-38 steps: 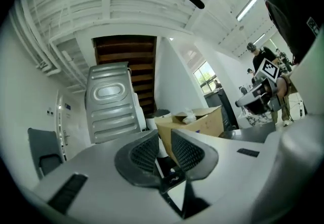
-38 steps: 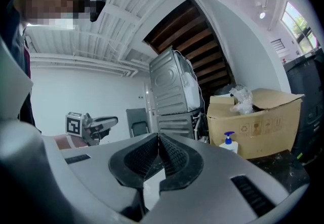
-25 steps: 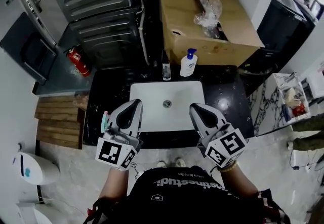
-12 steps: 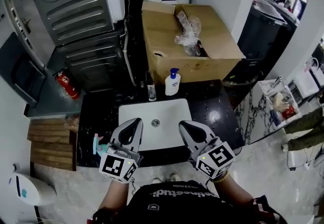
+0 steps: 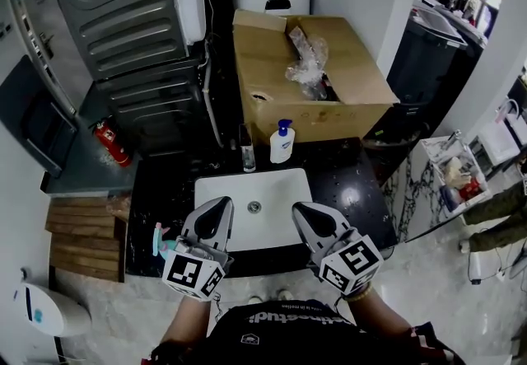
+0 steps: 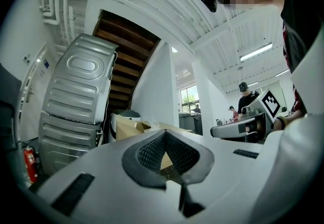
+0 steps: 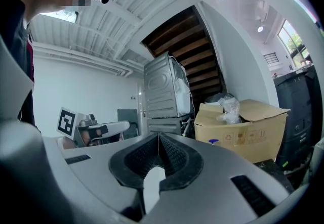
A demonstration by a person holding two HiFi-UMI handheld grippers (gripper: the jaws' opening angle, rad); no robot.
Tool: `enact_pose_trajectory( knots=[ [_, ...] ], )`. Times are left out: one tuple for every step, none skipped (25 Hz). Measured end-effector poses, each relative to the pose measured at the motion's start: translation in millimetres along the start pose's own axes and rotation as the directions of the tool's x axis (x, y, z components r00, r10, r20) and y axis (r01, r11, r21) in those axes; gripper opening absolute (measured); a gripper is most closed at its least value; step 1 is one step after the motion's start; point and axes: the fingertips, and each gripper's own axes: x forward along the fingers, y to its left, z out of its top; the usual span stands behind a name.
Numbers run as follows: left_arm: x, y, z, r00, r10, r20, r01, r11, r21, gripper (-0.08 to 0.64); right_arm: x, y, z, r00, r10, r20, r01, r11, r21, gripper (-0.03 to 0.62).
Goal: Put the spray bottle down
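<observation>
A teal spray bottle with a pink trigger point(image 5: 161, 240) rests on the black counter point(image 5: 346, 182) at its front left, partly hidden behind my left gripper. My left gripper point(image 5: 221, 205) hovers just right of the bottle, over the left front of the white sink point(image 5: 276, 188), shut with nothing in it. My right gripper point(image 5: 300, 210) hangs over the sink's right front, also shut and empty. In the left gripper view the left gripper's point(image 6: 164, 135) pads meet; in the right gripper view the right gripper's point(image 7: 158, 137) pads meet too.
A blue-capped pump bottle point(image 5: 282, 142) and a small slim bottle point(image 5: 247, 155) stand behind the sink. An open cardboard box point(image 5: 309, 75) with plastic wrap sits beyond. A grey machine point(image 5: 123, 17) and a red fire extinguisher point(image 5: 108, 142) are at the left.
My left gripper has drifted a little right, away from the bottle toward the sink. The right gripper has kept still. The head view has shifted.
</observation>
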Motion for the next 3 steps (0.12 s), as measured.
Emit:
enact_pose_trajectory(
  knots=[
    [-0.3, 1.1, -0.8, 1.000, 0.002, 0.002, -0.002, 1.000, -0.006, 0.014, 0.3, 0.1, -0.8, 1.000, 0.001, -0.001, -0.001, 1.000, -0.001, 0.041],
    [-0.4, 1.8, -1.7, 1.000, 0.001, 0.003, -0.001, 1.000, -0.009, 0.014, 0.5, 0.0, -1.7, 1.000, 0.001, -0.003, -0.001, 1.000, -0.002, 0.041],
    [-0.5, 2.5, -2.6, 1.000, -0.002, 0.004, 0.002, 1.000, -0.010, 0.014, 0.8, -0.2, -2.7, 1.000, 0.000, -0.004, 0.000, 1.000, -0.003, 0.041]
  ],
)
